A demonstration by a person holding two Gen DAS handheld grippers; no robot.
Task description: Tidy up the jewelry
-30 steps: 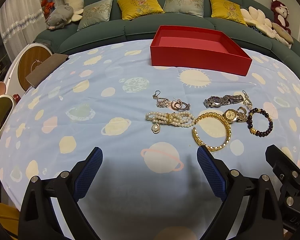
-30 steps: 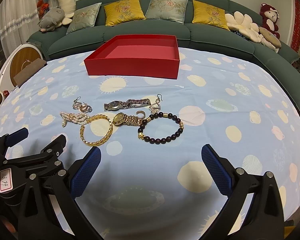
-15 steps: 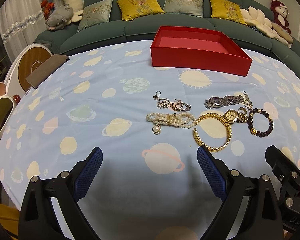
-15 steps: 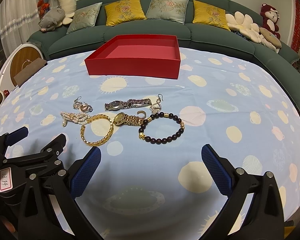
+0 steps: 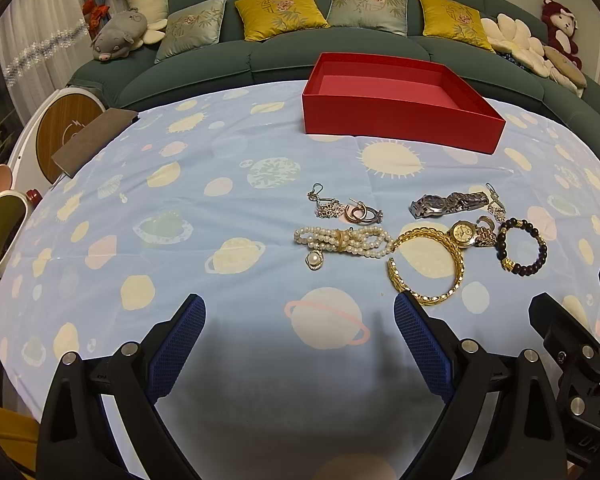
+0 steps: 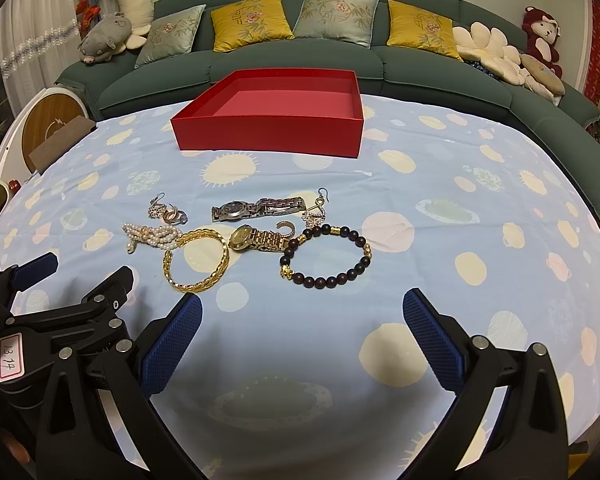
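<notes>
Your left gripper (image 5: 300, 340) hangs low over the near edge of the desk (image 5: 180, 200), jaws spread wide with nothing between them. Your right gripper (image 6: 302, 330) is spread the same way and holds nothing.

From the left wrist view, the jewelry lies at about 1 o'clock: a pearl bracelet (image 5: 344, 240) nearest the centre, earrings (image 5: 346, 210) just beyond it, a gold bangle (image 5: 426, 266) to its right, touching a gold watch (image 5: 468, 234). A silver watch (image 5: 446, 204) sits further back, and a dark bead bracelet (image 5: 522, 246) lies at 2 o'clock.

From the right wrist view, the bead bracelet sits at 12 o'clock and the bangle at 11.

The red box (image 6: 272, 118) stands open at the far side of the desk, well apart from the jewelry, in front of a green sofa (image 6: 420, 64).
</notes>
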